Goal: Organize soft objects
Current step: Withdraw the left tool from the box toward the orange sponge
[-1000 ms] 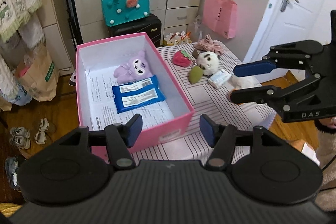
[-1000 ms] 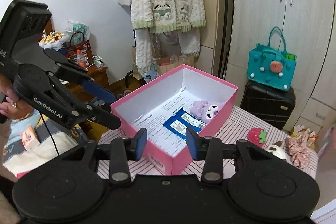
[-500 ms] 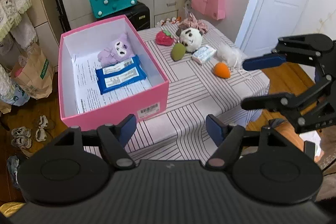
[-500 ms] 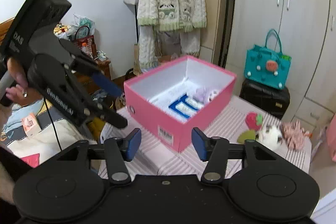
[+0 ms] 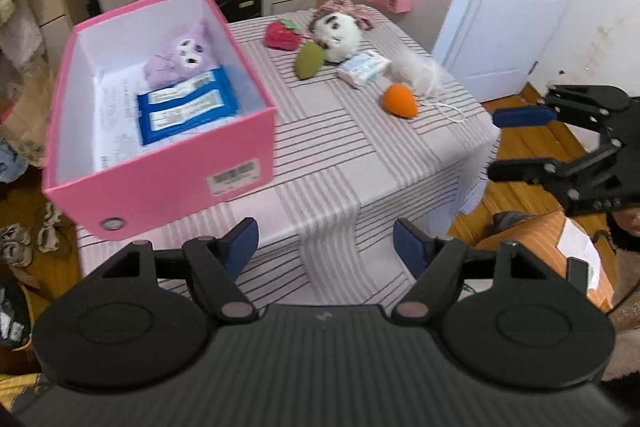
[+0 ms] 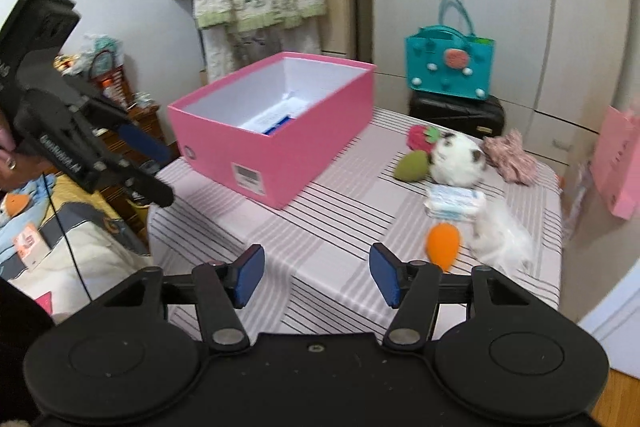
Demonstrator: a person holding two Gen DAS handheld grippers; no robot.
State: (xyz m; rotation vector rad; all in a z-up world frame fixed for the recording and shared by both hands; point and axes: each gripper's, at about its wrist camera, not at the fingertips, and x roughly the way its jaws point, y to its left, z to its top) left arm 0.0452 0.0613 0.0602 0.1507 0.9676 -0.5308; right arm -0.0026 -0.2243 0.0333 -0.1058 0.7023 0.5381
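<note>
A tabletop point(image 5: 360, 155) covered in a pink cloth with thin dark stripes carries everything. On it stands the landmark, an open pink cardboard box with a white inside point(image 5: 168, 183), set toward the tabletop's left part in the left wrist view. Inside the box, a lilac plush toy with a white face point(image 5: 180, 61) lies at the far end, and two blue packets with white labels point(image 5: 186, 105) lie side by side just in front of it.

To the right of the box, well apart from it, the loose soft things lie on the cloth: a round white plush head with dark patches point(image 5: 338, 37), a pink ruffled fabric piece point(image 6: 510, 157) behind that head, a red plush strawberry point(image 5: 282, 35) nearest the box, an olive-green egg-shaped sponge point(image 5: 310, 61) touching the white head, a small white tissue pack point(image 5: 363, 67), a wispy white fluff point(image 5: 414, 69), and an orange egg-shaped sponge point(image 5: 400, 101) farthest from the box.

The left gripper point(image 5: 325, 251) hovers over the near tabletop edge, jaws parted, nothing between them. The right gripper point(image 6: 316, 277) points at the cloth just beside the orange sponge, its jaws opening and empty.
</note>
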